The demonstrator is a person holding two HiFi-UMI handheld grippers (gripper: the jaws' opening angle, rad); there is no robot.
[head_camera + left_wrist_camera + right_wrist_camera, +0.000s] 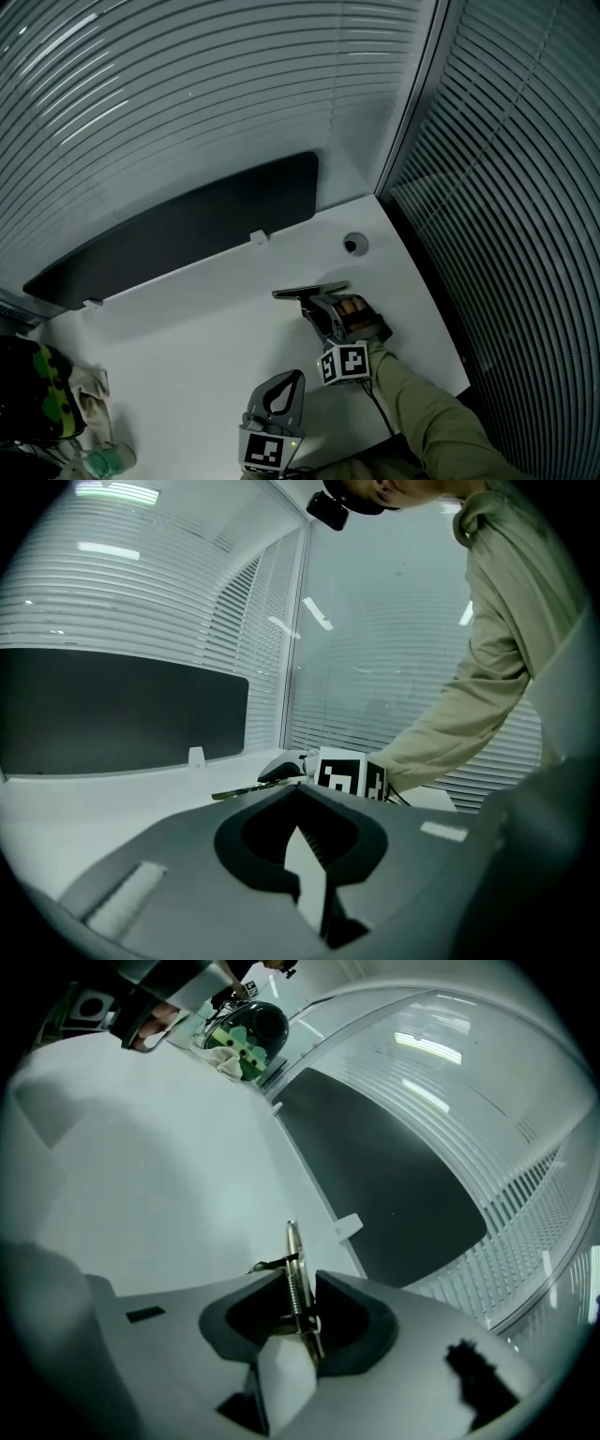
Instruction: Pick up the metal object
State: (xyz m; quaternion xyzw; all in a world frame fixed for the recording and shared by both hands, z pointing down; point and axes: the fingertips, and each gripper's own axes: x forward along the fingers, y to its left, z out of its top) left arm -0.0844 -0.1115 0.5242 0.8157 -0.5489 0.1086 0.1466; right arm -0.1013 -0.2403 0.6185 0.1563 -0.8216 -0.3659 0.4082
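The metal object [309, 290] is a thin flat strip with a small spring along it. It sticks out leftward from my right gripper [317, 298] over the white table [187, 328]. In the right gripper view the strip [292, 1241] stands on edge between the jaw tips of the right gripper [302, 1274], which press on it from both sides. My left gripper [298, 375] rests near the table's front edge, its tips together with nothing between them. The left gripper view shows those shut tips [298, 786], with the strip [239, 792] beyond them.
A long black panel [187, 230] runs along the back of the table, with a round cable hole [354, 245] at the back right. A dark helmet-like thing [33, 394] and a cloth [92, 394] sit at the front left. The table's right edge [441, 309] drops off beside slatted blinds.
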